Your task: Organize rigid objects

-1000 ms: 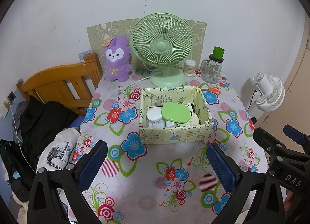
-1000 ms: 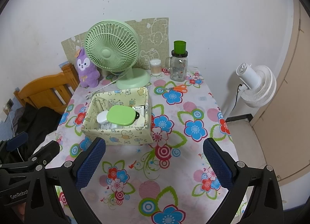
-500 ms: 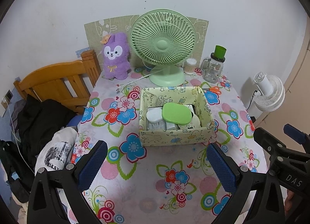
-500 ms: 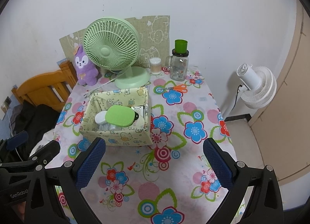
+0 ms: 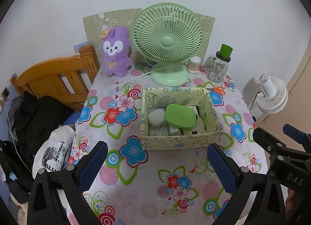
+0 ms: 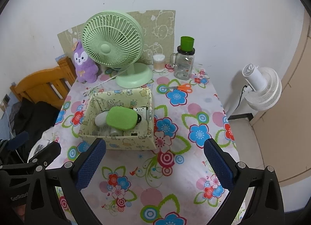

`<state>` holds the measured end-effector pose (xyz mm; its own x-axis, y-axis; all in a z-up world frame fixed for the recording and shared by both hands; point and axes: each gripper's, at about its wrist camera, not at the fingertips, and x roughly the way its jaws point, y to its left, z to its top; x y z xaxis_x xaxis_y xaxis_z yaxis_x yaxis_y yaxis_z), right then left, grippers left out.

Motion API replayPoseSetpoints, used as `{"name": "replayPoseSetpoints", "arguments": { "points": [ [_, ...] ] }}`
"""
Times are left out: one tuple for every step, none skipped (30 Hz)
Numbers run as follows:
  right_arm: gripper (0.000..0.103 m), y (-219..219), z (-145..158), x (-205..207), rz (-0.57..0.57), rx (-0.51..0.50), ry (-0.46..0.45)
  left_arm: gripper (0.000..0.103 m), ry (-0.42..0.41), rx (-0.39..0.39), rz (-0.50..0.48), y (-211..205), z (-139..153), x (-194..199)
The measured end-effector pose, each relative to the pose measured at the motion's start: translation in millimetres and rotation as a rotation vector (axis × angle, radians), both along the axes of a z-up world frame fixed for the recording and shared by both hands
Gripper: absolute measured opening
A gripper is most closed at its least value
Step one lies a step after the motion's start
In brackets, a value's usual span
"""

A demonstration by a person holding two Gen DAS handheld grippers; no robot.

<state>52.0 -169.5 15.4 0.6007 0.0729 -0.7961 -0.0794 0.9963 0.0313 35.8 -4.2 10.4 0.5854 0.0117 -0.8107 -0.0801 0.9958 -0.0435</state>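
A pale yellow patterned box (image 5: 175,141) (image 6: 116,141) stands in the middle of the floral table. It holds a green oval case (image 5: 179,116) (image 6: 120,118), a white rounded item (image 5: 156,117) and other small items. Orange scissors (image 5: 217,89) (image 6: 180,87) lie behind the box on the right. My left gripper (image 5: 155,164) is open and empty, above the table's near edge, short of the box. My right gripper (image 6: 153,163) is open and empty, to the right of the left one; it also shows in the left wrist view (image 5: 281,147).
A green desk fan (image 5: 167,40) (image 6: 112,42), purple plush rabbit (image 5: 115,50), cotton-swab jar (image 6: 158,62) and glass mug with green lid (image 6: 184,63) line the back. A wooden bed frame (image 5: 56,77) and clothes stand left. A white fan (image 6: 260,87) stands on the floor right.
Both grippers have drawn back and risen slightly, so the table and box look a little farther away. Jaws stay open. Nothing on the table moved.
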Motion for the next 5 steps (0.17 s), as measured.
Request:
{"name": "replayPoseSetpoints", "arguments": {
  "points": [
    [0.102, 1.0, -1.8, 2.4, 0.003, 0.001, 0.005, 0.103, 0.010, 0.000, 0.003, 1.8, -2.6, 3.3],
    [0.102, 1.9, -4.0, 5.0, 0.005, 0.002, 0.012, 0.103, 0.018, 0.002, 0.005, 3.5, -5.0, 6.2],
    [0.102, 3.7, -7.3, 8.5, 0.007, 0.004, 0.023, 0.103, 0.025, 0.002, 0.007, 4.9, -7.6, 9.1],
    [0.102, 5.0, -9.5, 11.3, 0.009, 0.005, 0.028, 0.103, 0.033, 0.002, 0.009, 6.2, -9.7, 11.6],
    [0.102, 6.4, -11.7, 14.1, 0.009, 0.003, 0.035, 0.103, 0.038, 0.001, 0.010, 6.6, -11.4, 13.3]
  ]
}}
